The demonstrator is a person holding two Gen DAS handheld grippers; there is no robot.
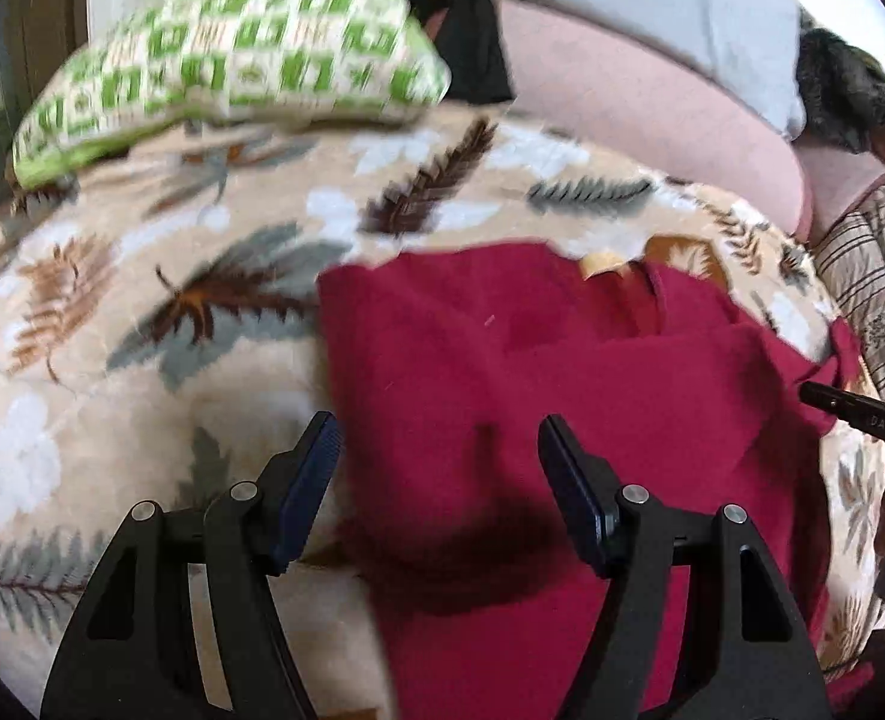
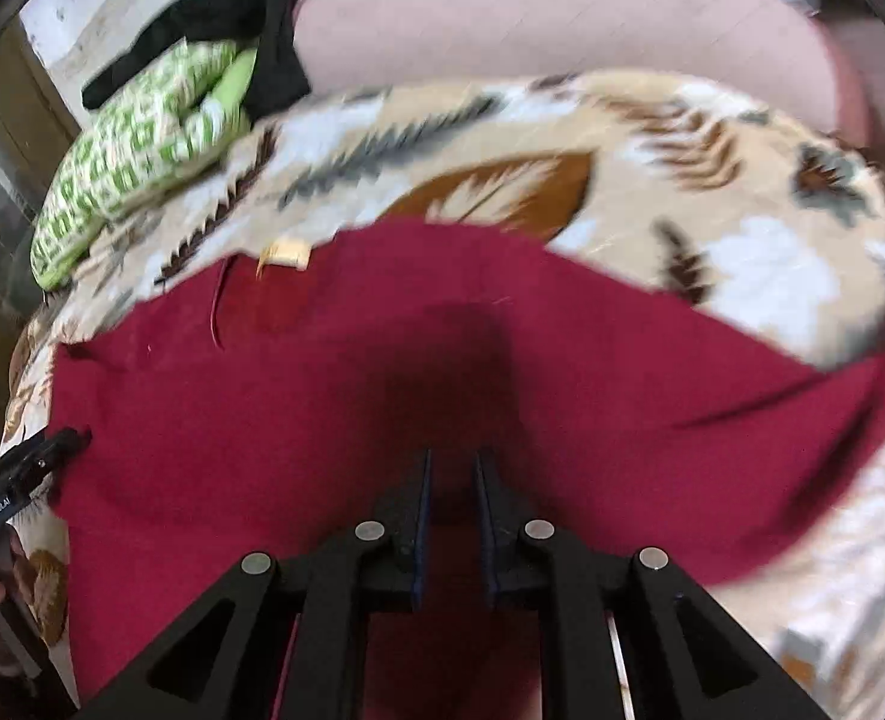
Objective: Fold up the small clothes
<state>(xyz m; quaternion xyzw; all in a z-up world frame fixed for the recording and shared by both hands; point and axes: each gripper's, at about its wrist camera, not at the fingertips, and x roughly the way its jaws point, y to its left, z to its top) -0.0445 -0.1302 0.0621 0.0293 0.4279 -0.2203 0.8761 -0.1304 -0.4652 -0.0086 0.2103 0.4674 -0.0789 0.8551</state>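
The right gripper point(image 2: 451, 468) hangs over the red garment point(image 2: 322, 408) spread on the leaf-patterned blanket point(image 2: 742, 228), jaws nearly closed with a narrow gap.

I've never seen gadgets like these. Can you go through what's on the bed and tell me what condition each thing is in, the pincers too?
Red garment: lying spread on the blanket, not yet folded, collar tag showing.
Left gripper: open wide, over the garment's edge, holding nothing.
Right gripper: fingers nearly together over the garment; whether cloth is pinched cannot be told.
Green patterned cloth: bunched up near the far edge.
Black garment: crumpled.
Leaf-print blanket: spread out under everything.
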